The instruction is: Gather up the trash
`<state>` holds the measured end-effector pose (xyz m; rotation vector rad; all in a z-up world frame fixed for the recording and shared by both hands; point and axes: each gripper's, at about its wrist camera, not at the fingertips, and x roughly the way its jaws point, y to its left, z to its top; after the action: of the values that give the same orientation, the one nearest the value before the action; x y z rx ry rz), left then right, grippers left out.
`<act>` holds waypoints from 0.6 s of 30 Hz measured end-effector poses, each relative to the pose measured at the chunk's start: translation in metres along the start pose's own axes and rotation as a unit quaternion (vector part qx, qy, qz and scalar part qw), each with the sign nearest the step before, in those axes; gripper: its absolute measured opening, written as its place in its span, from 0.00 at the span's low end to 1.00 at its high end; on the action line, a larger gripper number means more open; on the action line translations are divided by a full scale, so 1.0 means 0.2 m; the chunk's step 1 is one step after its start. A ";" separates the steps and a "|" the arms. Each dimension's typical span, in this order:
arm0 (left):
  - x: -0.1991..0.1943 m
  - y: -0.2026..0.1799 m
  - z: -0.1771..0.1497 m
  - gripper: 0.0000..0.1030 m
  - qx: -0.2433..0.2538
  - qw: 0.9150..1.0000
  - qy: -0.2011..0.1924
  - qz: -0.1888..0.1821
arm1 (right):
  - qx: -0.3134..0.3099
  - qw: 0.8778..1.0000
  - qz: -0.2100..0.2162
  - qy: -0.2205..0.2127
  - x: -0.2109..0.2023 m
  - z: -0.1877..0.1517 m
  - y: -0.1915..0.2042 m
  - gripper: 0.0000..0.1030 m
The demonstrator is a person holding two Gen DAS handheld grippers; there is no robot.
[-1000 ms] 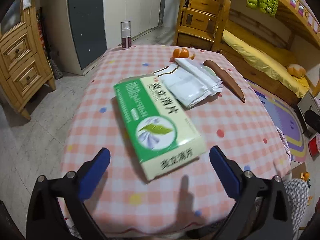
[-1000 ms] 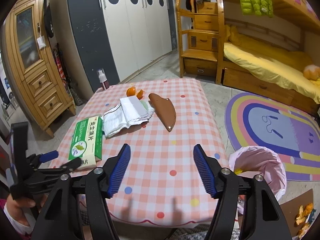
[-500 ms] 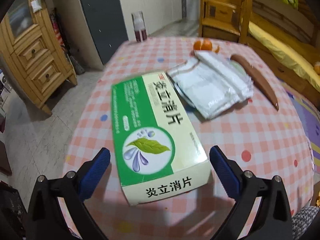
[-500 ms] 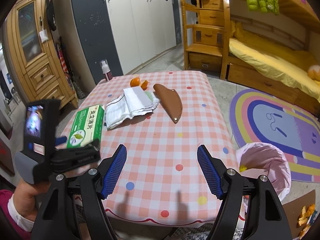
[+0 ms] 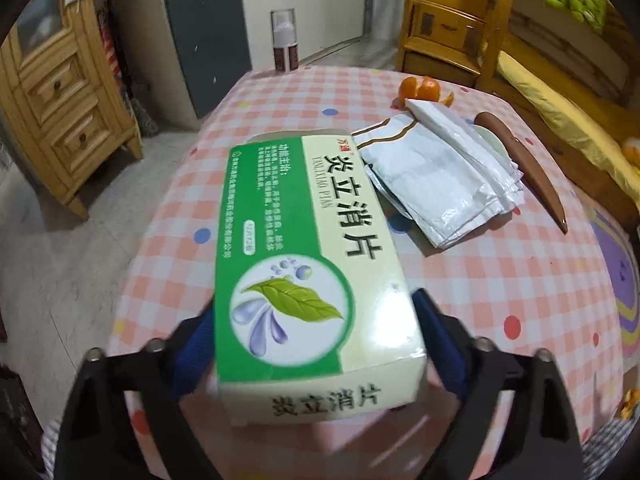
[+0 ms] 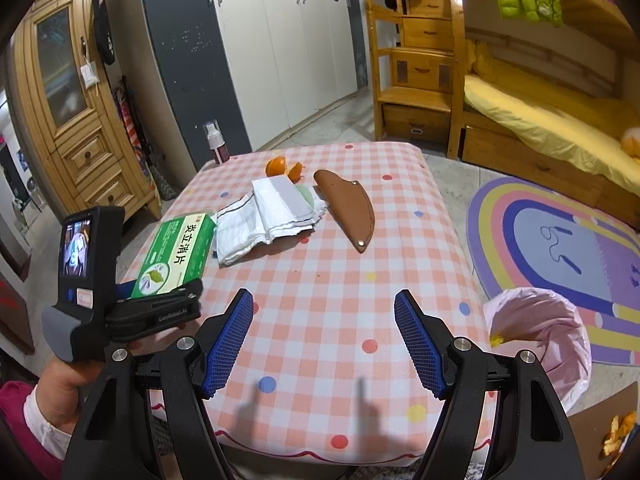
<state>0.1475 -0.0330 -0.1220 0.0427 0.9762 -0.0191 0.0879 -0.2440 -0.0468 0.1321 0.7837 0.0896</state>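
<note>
Since a second ago, the left gripper (image 5: 316,332) has come down around the green medicine box (image 5: 304,256) at the desk's (image 6: 340,280) near left corner, its blue fingers (image 5: 438,344) closing on the box's long sides for a lift. Beyond lie folded plastic bags (image 6: 268,216) and orange peel (image 6: 284,168). Off the right edge, the pink-lined trash bin (image 6: 540,344) waits, while the right gripper (image 6: 324,340) hovers wide and empty.

Pine cabinet (image 6: 76,120), white wardrobe (image 6: 288,48), bunk bed (image 6: 552,120), striped rug (image 6: 560,236).
</note>
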 end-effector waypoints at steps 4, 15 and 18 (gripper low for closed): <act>-0.04 0.02 -0.04 0.80 0.009 1.000 -0.014 -0.027 | -0.003 1.000 -0.003 0.010 0.04 -0.03 0.02 0.52; -0.24 0.18 -0.02 0.80 0.008 0.997 -0.050 -0.055 | -0.035 0.999 0.011 0.024 0.22 0.05 0.11 0.72; -0.22 0.22 0.02 0.80 -0.001 0.997 -0.051 -0.056 | -0.043 0.998 0.021 0.029 0.31 0.11 0.15 0.72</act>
<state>0.1277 0.0114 -0.0813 -0.0149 0.8751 -0.1219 0.1458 -0.2084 -0.0704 0.0653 0.8340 0.1668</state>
